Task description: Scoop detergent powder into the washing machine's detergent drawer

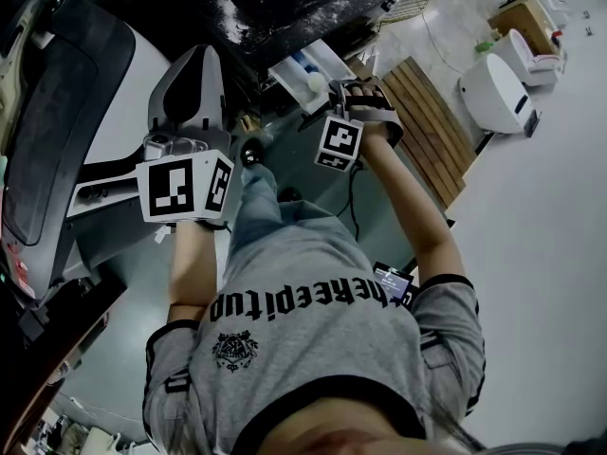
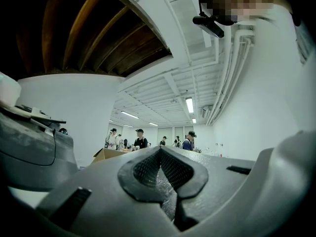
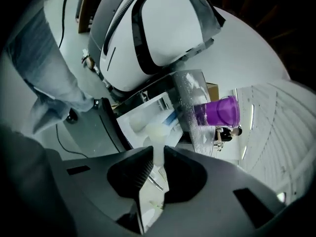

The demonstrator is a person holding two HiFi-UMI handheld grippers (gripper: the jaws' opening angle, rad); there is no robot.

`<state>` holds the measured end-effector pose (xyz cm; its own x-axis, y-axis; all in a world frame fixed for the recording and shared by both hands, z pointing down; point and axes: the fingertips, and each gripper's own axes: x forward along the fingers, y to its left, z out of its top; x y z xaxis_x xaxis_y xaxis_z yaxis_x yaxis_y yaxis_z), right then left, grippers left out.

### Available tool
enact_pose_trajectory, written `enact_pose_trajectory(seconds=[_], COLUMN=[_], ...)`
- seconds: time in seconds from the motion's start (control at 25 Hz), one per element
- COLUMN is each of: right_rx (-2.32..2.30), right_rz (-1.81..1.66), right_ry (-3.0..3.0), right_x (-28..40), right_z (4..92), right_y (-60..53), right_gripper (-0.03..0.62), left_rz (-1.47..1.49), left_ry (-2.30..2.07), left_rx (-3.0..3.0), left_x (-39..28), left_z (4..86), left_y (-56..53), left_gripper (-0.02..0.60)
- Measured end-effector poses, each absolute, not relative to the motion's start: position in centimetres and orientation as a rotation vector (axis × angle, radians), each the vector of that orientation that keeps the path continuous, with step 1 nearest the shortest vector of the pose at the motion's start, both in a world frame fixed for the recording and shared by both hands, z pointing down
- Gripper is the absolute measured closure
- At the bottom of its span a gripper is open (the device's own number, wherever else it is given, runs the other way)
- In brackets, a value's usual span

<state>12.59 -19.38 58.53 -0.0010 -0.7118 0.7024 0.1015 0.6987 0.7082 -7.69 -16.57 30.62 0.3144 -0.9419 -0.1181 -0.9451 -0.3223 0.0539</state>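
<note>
Pale grey floor (image 1: pixel 531 216) spreads across the head view, with a slatted wooden board (image 1: pixel 427 126) on the right. At the far edge is the black washing machine top (image 1: pixel 294 17), dusted with white powder. The white detergent drawer (image 1: pixel 296 67) stands pulled out toward the person. The right gripper (image 1: pixel 337 88) reaches to the drawer's near right corner with a white scoop (image 1: pixel 316 81) at its tip, the bowl over the drawer. The left gripper (image 1: pixel 199 60) is held to the left, well apart from the drawer.

Through the left gripper view, a white ceiling (image 2: pixel 163 90) with strip lights runs overhead, and several people (image 2: pixel 140 139) stand at the far end of the room. This gripper's jaws are pressed together tip to tip, with nothing between them.

Along the right gripper view, the jaws are clamped narrowly on the scoop's flat handle. The round bowl sits just beyond them, above the open drawer's white compartments, and whether it carries powder cannot be told. A purple cup (image 3: pixel 222 111) stands on the powder-speckled machine top, to the right of the drawer. A jeans leg (image 3: pixel 44 78) hangs at the left.
</note>
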Motion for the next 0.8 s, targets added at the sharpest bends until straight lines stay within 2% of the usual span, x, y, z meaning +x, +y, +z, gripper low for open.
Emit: enact_pose_trajectory(seconds=[0.36, 0.8], right_rx=[0.365, 0.204], right_rz=[-1.006, -1.221], right_ry=[-1.22, -1.065], right_x=[12.1, 11.3], right_z=[58.6, 58.5], right_y=[-19.8, -19.2], right_gripper=[0.531, 0.531], left_rz=[0.2, 0.215], left_ry=[1.819, 1.824], left_rx=[-2.522, -2.522], left_x=[-7.7, -7.9], left_z=[30.6, 30.5], left_y=[-16.6, -16.3], left_gripper=[0.578, 0.578])
